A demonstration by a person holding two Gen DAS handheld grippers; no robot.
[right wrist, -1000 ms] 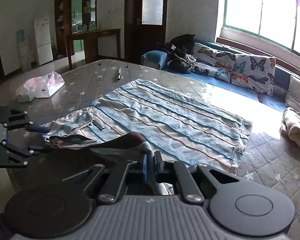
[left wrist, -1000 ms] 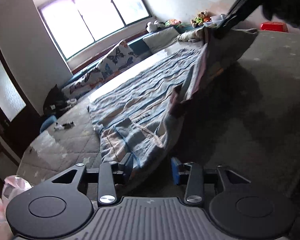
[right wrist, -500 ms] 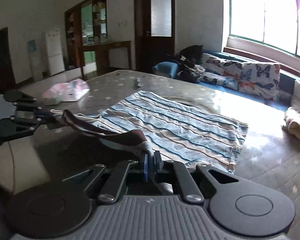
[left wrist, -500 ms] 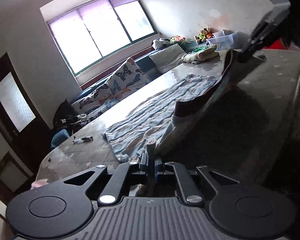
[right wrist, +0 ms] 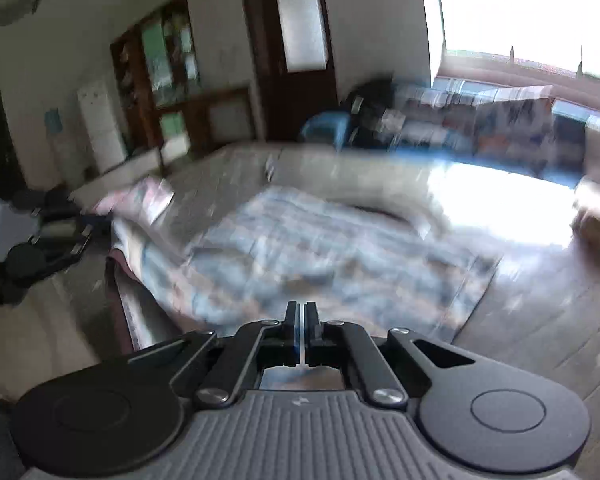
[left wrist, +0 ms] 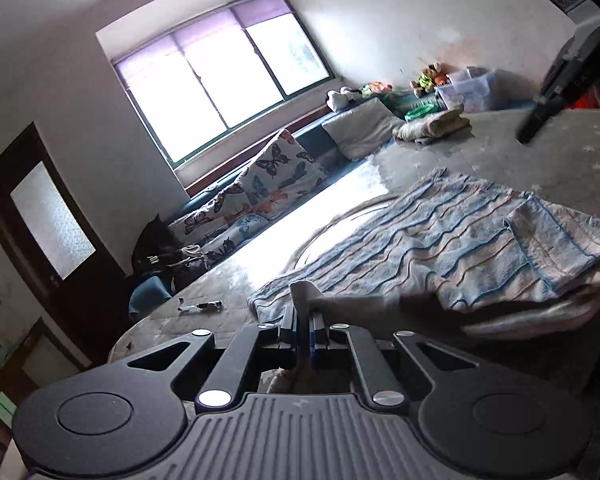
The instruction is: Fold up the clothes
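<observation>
The striped blue garment [left wrist: 452,240] lies spread on the grey quilted bed [left wrist: 540,152], with its near edge lifted off the bed. The rest stretches away from both claws, toward the window side. The left gripper [left wrist: 303,320] is pinched tight on one corner of that edge (a bit of cloth pokes up between the jaws). The right gripper [right wrist: 301,312] is shut on the other end, though the picture is blurry. The held edge runs from one claw across to the other, so I think the fold goes forward, over the flat part.
</observation>
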